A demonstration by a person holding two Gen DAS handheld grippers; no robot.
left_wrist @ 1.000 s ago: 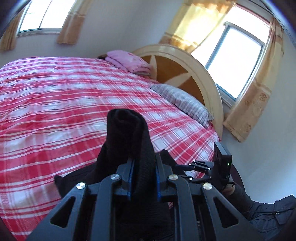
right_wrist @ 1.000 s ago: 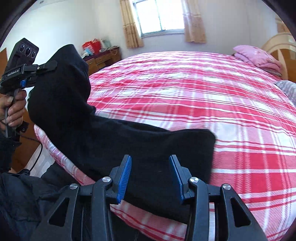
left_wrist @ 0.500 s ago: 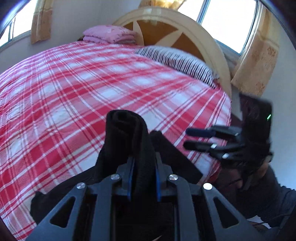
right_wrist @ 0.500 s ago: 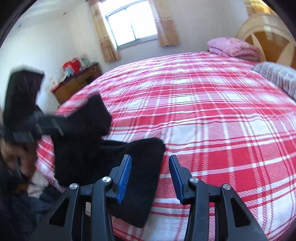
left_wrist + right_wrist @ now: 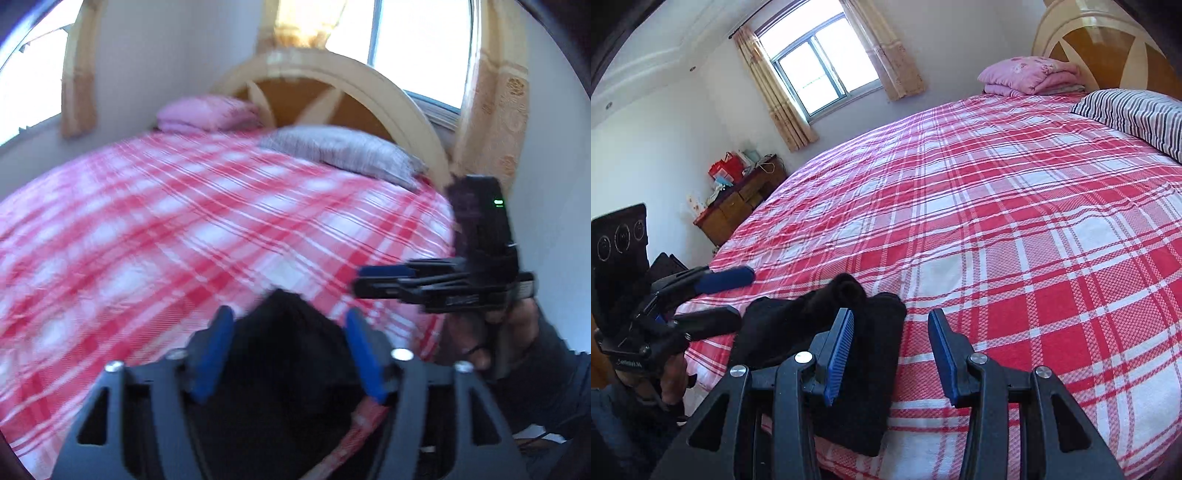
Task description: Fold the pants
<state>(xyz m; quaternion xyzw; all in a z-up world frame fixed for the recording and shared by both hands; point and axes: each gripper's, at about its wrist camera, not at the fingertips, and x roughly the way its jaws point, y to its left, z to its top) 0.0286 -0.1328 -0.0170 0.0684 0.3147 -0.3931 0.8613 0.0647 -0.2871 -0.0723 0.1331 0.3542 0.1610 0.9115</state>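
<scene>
The black pants [image 5: 864,369] lie bunched and partly folded on the red plaid bed [image 5: 997,221], at its near corner. My left gripper [image 5: 288,314] hangs just over the black pants [image 5: 284,354]. Its jaws are opening, with the cloth between them but clear of the blue pads. The right wrist view shows the left gripper [image 5: 741,295] with its fingers spread, just left of the pile and held by a hand. My right gripper [image 5: 891,314] stands open above the pants' right edge, gripping nothing. It also shows as the right gripper [image 5: 364,280] to the right in the blurred left wrist view.
A striped pillow [image 5: 1137,110] and a folded pink blanket [image 5: 1030,74] lie by the curved wooden headboard [image 5: 332,85]. A wooden dresser [image 5: 738,206] with clutter stands against the far wall. The bed's edge runs close under both grippers.
My left jaws, earlier shut on a raised fold of the pants, now stand apart and the cloth has dropped onto the bed. Both views have swung toward the headboard.
</scene>
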